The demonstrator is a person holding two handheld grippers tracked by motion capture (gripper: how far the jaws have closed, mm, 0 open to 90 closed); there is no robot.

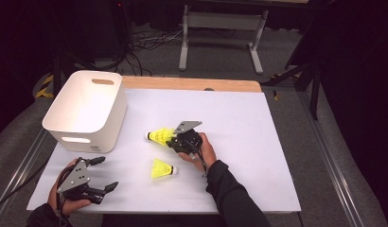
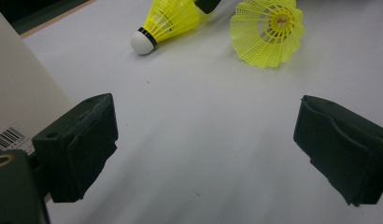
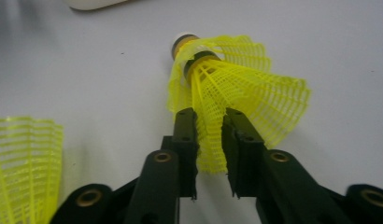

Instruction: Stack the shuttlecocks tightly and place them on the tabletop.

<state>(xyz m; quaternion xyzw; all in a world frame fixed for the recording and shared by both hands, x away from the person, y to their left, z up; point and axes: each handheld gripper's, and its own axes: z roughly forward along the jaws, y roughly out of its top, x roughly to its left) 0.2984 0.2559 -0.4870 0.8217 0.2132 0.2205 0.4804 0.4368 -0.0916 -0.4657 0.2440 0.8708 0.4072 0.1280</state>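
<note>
right tool [image 3: 210, 154] | jaws straddle shuttlecock [image 3: 236, 93] skirt edge, seemingly barely pinching | left tool [image 2: 203, 149] released, idle on tabletop [image 1: 239, 123] | second shuttlecock [image 1: 162, 169] waits near bin [image 1: 88, 109]

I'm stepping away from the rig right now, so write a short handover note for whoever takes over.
Right gripper: jaws on either side of the skirt of a yellow shuttlecock lying mid-table; whether the pads press on it, I cannot tell.
Left gripper: open, holds nothing, at the near left edge of the table.
Second shuttlecock lies loose on the table, nearer the person.
White bin stands at the far left; no shuttlecock seen in it.
Left, probably: both shuttlecocks into the bin.
</note>
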